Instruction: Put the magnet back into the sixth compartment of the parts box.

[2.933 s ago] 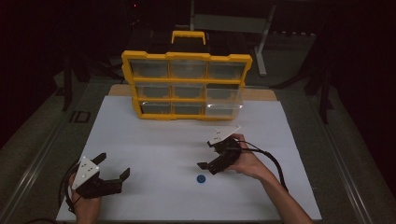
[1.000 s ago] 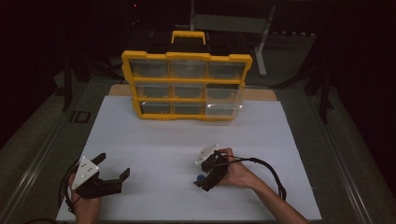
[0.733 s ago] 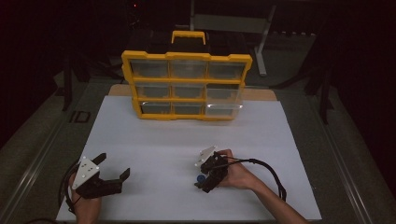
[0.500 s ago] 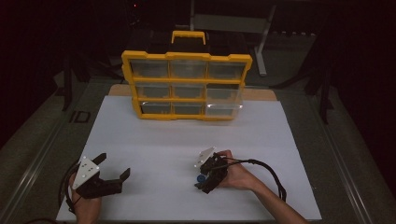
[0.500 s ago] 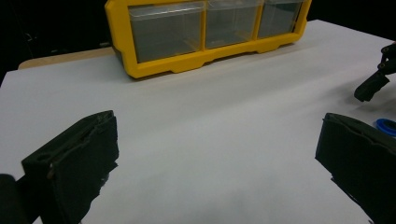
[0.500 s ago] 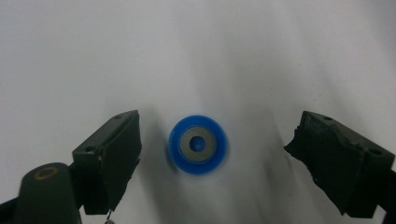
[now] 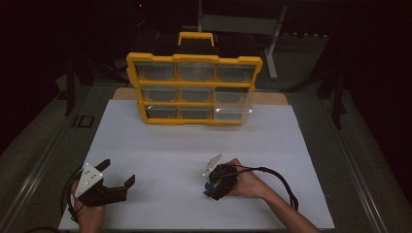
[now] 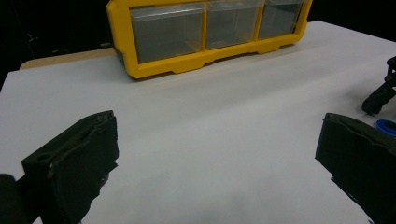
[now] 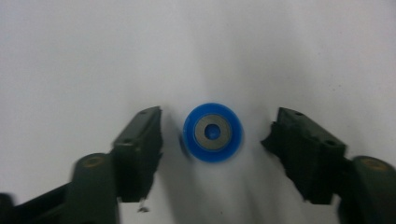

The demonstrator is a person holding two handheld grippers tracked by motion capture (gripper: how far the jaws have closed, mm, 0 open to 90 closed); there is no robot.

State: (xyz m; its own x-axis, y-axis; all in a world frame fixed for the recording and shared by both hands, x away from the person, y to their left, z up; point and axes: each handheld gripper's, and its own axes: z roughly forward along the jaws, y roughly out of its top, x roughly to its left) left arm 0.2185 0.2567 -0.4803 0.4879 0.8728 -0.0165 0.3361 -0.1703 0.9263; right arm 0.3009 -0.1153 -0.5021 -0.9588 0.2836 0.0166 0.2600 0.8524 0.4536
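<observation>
A small blue disc with a grey metal centre lies flat on the white board. My right gripper points down over it, one jaw on each side. The jaws have just been closing, and a gap still shows on both sides of the disc. In the high view the right gripper covers most of the disc. My left gripper rests at the board's near left, open with nothing between its jaws. In the left gripper view the jaws stand wide, and the disc peeks out at the right edge.
A yellow organizer with clear drawers stands upright at the far side of the board; its bottom row shows in the left gripper view. One right-hand drawer sticks out a little. A black cable trails from the right gripper.
Since the earliest frame my right gripper has come down and to the left onto the blue disc. Over the last second both hands have kept still. The left gripper is unchanged.
</observation>
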